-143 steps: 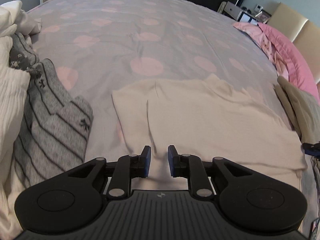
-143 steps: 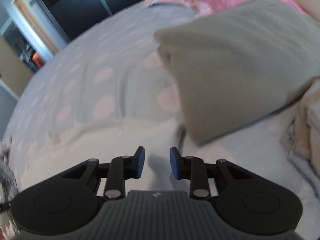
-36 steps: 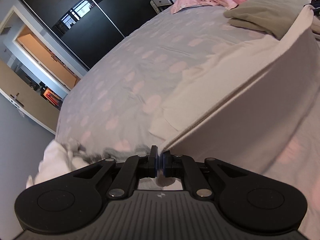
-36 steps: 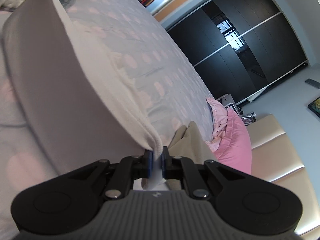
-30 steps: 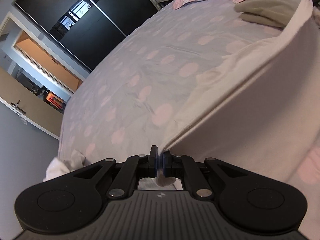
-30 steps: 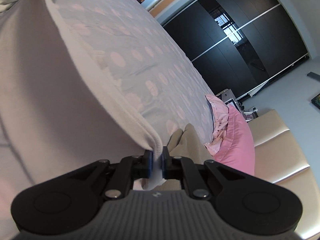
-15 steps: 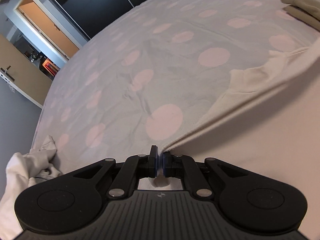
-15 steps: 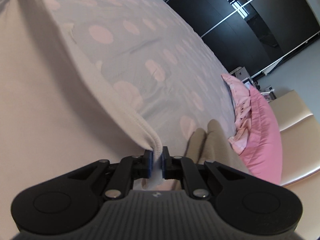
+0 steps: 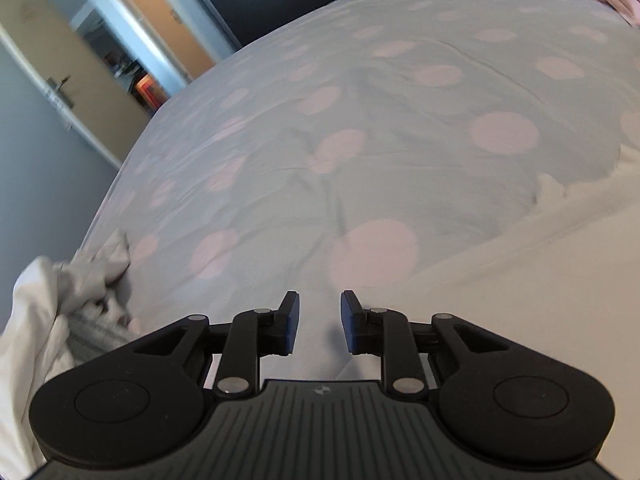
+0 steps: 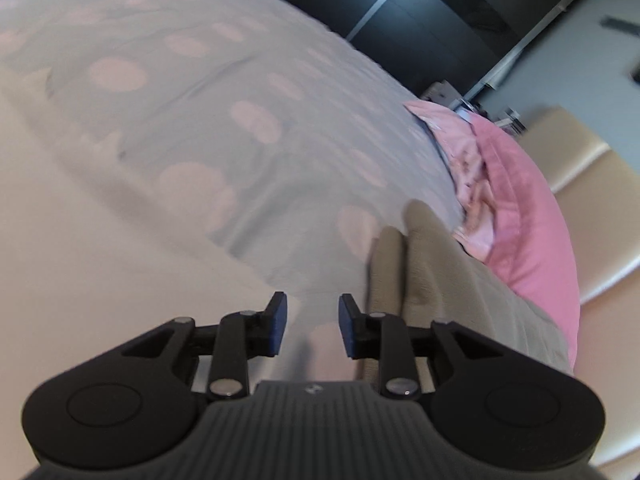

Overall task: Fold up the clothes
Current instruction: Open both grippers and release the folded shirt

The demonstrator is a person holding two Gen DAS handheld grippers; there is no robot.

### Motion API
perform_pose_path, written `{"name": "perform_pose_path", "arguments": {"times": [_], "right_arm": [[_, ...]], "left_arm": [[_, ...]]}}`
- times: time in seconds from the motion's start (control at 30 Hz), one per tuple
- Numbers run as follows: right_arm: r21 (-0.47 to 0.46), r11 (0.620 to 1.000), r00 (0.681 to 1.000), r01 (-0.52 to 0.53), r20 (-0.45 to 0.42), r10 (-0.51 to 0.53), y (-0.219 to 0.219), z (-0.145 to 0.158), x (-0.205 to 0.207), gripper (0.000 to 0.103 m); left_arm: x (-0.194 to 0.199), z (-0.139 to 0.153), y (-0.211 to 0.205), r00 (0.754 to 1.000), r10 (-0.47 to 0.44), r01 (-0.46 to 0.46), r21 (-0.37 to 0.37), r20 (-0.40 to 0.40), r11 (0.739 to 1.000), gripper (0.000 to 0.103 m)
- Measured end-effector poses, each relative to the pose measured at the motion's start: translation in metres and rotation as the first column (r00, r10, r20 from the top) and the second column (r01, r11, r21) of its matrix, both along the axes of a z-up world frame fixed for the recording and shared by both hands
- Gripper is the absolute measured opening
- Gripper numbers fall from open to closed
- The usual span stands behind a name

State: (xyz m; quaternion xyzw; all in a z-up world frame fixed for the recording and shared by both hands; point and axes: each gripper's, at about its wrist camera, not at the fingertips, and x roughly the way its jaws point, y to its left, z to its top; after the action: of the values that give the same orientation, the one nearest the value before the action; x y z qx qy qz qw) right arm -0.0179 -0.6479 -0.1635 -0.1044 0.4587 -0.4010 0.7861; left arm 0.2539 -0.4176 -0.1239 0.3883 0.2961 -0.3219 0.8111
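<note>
Left wrist view first: we see our left hand-held gripper [image 9: 319, 322] low over the bed [image 9: 400, 128], its jaws parted by a moderate gap after just having been opening. Nothing is pinched between the blue pads [image 9: 291, 322]; through the gap we see only pale fabric lying below. The cream garment [image 9: 520, 280] lies flat on the bedspread, spreading from just ahead of the right finger out to the right edge of the frame, its upper edge running diagonally up to the right. We cannot tell whether the fingertips touch the cloth beneath them. At the left edge sits a heap of unfolded clothes [image 9: 60, 300], white and grey, apart from the cream piece. The bedspread is grey with pink dots, and a doorway [image 9: 132, 60] stands beyond the far corner of the bed.

Right wrist view: our right hand-held gripper [image 10: 310, 326] likewise has its jaws standing apart by a moderate gap, having just been opening, with nothing gripped between them. The cream garment [image 10: 100, 260] fills the left and lower left of the frame, lying on the bed [image 10: 240, 80] beside the left finger. Just right of the right finger lies a folded olive-beige garment [image 10: 440, 272], and beyond it a pink pillow [image 10: 528, 208] against the beige headboard [image 10: 600, 200]. A dark wardrobe [image 10: 420, 8] lines the far wall.
</note>
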Motion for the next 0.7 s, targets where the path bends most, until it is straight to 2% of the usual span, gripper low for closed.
{"name": "perform_pose_path", "arguments": {"times": [0.2,0.4,0.57,0.7], "right_arm": [[0.101,0.994,0.991,0.038,0.120,-0.050,0.010,0.022,-0.034,0.032],[0.210,0.978,0.973,-0.002,0.224,-0.046,0.053,0.040,-0.078,0.032],[0.344,0.939,0.948,-0.022,0.306,-0.090,0.097,0.043,-0.121,0.032],[0.411,0.911,0.939,0.023,0.304,-0.161,0.123,0.029,-0.149,0.035]], "left_arm": [[-0.009,0.017,0.042,0.999,-0.019,0.018,-0.046,-0.033,0.999,0.021],[-0.037,0.028,0.098,0.991,-0.063,0.049,-0.114,-0.118,0.992,0.021],[-0.070,0.021,0.147,0.968,-0.128,0.099,-0.141,-0.216,0.985,0.029],[-0.090,0.001,0.175,0.943,-0.154,0.117,-0.142,-0.294,0.983,0.031]]}}
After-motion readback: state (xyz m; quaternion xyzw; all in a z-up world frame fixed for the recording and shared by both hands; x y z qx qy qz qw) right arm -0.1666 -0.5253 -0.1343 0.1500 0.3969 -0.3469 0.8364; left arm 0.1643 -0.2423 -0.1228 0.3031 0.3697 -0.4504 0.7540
